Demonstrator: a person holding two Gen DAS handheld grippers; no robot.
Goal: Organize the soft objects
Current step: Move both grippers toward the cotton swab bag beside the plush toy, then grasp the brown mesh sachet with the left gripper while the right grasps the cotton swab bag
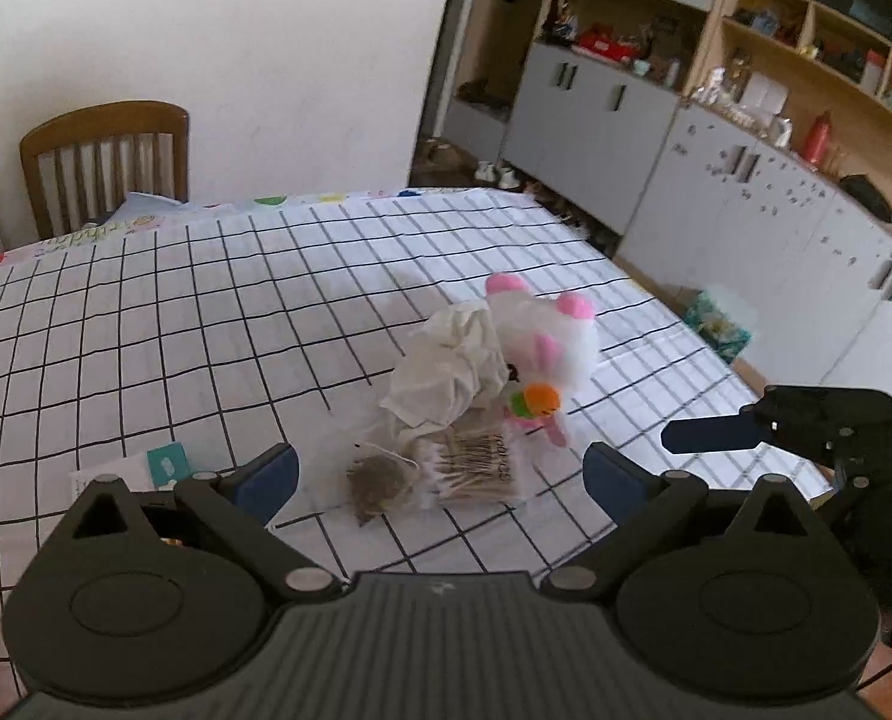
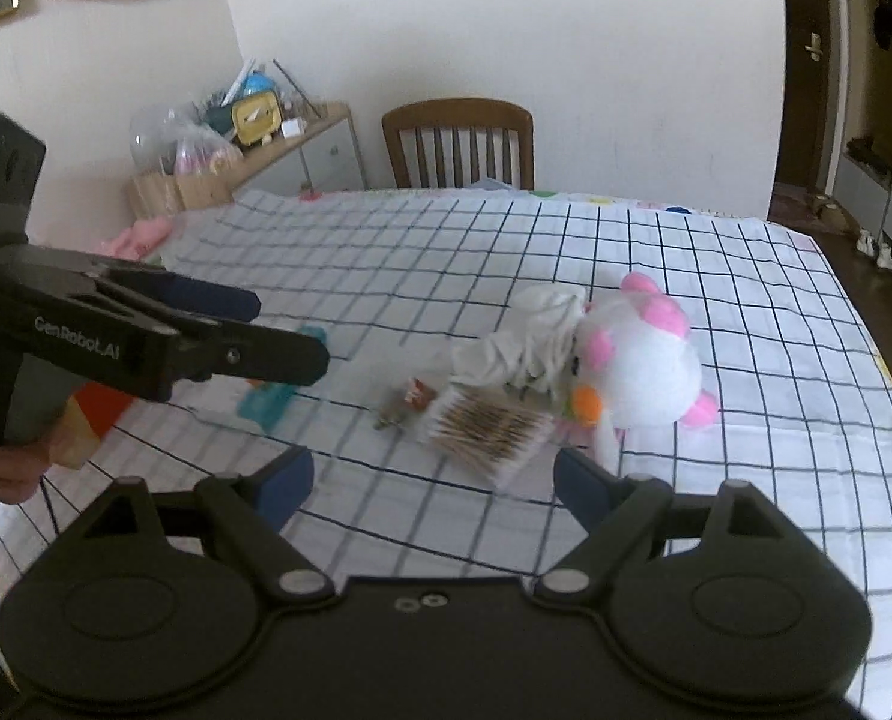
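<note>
Both tongs hanging wide, empty: left tongs [image 1: 440, 471], right tongs [image 2: 434, 480] facing pile on bench [image 1: 146, 324]; plush toy [image 2: 644, 360] leaning against crumpled cloth [image 1: 446, 369], likely first pick.

We are in a home dining room: a table under a white black-gridded cloth [image 1: 206, 312], a slatted wooden chair [image 2: 458, 141], grey cupboards with cluttered wooden shelves [image 1: 764, 90], shoes on the floor [image 1: 500, 175].
</note>
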